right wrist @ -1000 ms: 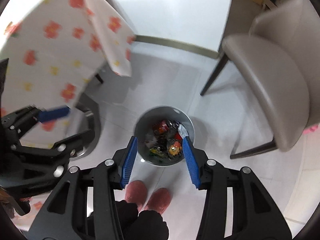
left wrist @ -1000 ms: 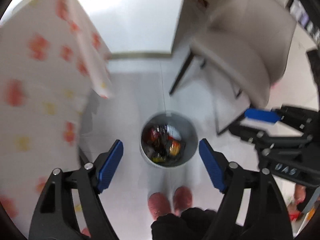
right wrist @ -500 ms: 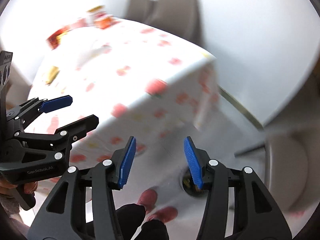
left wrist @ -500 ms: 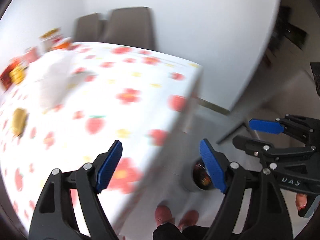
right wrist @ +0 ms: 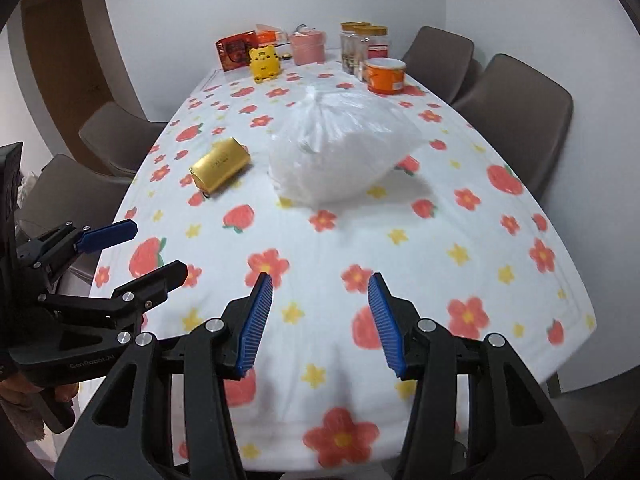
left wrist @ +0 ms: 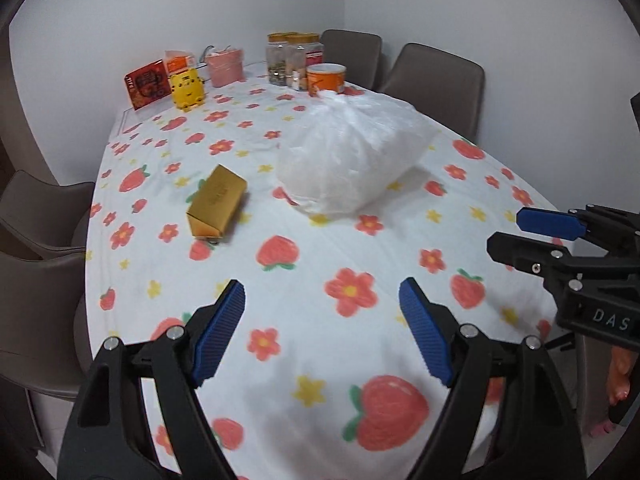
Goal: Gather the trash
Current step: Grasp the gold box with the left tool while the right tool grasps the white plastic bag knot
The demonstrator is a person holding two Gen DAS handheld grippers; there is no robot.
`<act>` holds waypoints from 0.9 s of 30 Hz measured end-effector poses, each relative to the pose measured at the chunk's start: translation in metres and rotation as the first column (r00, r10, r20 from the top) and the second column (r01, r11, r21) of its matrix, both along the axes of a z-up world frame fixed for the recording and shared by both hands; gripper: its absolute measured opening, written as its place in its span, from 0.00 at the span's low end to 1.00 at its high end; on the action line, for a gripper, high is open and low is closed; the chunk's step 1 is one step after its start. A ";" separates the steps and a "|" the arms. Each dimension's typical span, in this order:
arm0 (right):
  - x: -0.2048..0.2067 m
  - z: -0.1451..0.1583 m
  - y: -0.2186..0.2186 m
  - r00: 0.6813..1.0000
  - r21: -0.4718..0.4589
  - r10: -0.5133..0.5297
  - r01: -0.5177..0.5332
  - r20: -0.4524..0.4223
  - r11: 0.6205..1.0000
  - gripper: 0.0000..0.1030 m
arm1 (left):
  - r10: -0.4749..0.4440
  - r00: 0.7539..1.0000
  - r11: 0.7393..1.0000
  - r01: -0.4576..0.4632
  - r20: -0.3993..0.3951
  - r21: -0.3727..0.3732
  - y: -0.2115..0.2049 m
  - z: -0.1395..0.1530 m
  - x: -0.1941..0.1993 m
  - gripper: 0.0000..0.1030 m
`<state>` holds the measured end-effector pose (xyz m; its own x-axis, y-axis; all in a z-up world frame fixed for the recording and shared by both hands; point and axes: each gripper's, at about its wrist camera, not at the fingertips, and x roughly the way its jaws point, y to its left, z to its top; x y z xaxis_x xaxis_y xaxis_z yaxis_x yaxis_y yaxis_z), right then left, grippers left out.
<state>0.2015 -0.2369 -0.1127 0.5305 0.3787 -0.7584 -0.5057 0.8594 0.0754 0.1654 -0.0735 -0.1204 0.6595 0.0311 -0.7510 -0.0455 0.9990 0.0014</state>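
Note:
A gold box (left wrist: 216, 202) (right wrist: 220, 164) lies on the left of the flower-and-strawberry tablecloth (left wrist: 320, 264) (right wrist: 400, 208). Right of it sits a tied white plastic bag (left wrist: 352, 156) (right wrist: 340, 148). My left gripper (left wrist: 322, 308) hovers open over the table's near end with only cloth between its blue pads; the right wrist view has it at the left (right wrist: 156, 252). My right gripper (right wrist: 320, 300) is open too, less wide and holding nothing, and it shows at the right edge of the left wrist view (left wrist: 520, 236). Both grippers are well short of the box and the bag.
At the table's far end stand a red box (left wrist: 146, 84), a yellow toy (left wrist: 188, 88), a pink container (left wrist: 226, 66), jars (left wrist: 292, 60) and an orange tub (left wrist: 326, 78). Brown chairs (right wrist: 516, 120) line both long sides. A wooden door (right wrist: 60, 52) is at the left.
Both grippers swung up from pointing down at a trash bin on the floor to facing the tabletop. The bin and the person's pink slippers left view; the box and bag came into view.

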 end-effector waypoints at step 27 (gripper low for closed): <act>0.159 -0.033 0.102 1.000 -0.118 0.023 -0.025 -0.017 0.993 0.21 | -0.002 0.992 1.000 0.003 -0.127 0.006 0.110 -0.085 0.187 0.75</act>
